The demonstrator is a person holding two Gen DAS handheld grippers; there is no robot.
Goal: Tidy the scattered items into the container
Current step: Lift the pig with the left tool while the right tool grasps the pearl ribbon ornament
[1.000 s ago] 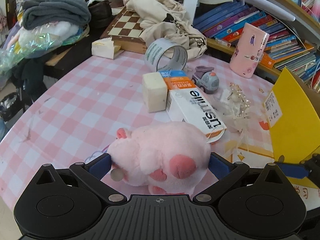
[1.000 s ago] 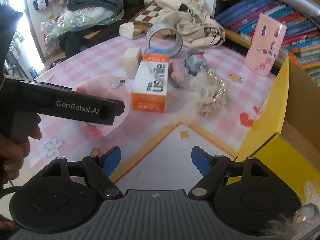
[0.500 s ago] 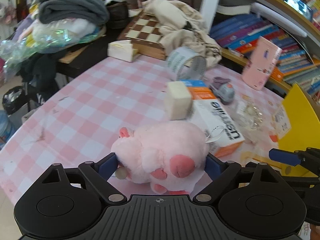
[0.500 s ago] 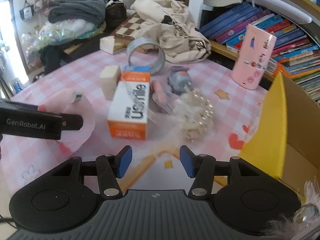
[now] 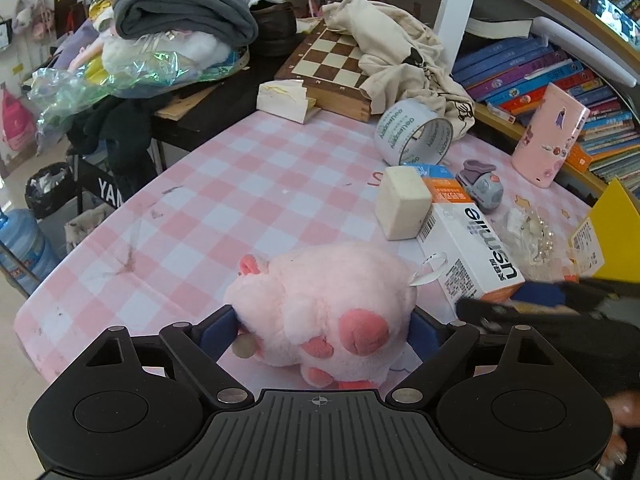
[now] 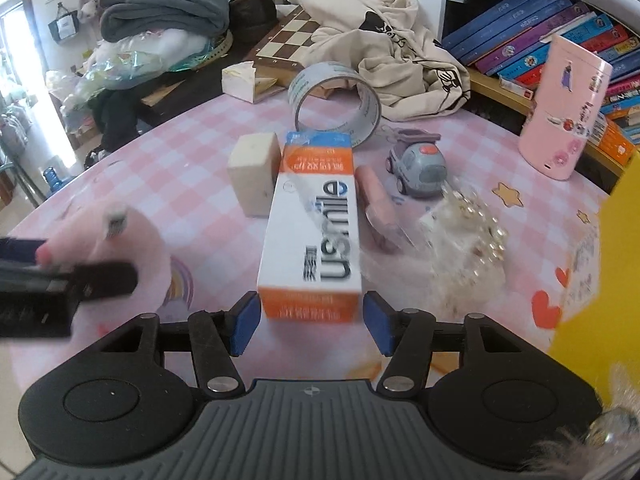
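Jaws of the left gripper [image 5: 324, 330] are clenched on the pink plush [image 5: 324, 304] near the surface's front edge, while the right gripper [image 6: 310, 322] is spread wide, straddling the toothpaste box [image 6: 314, 236].

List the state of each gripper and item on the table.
Left gripper: shut on plush.
Plush: held, lying on the table.
Right gripper: open, astride the box's near end.
Box: lying flat, unheld.
Tape: on edge.
Block: upright beside box.
Toy car: on its wheels.
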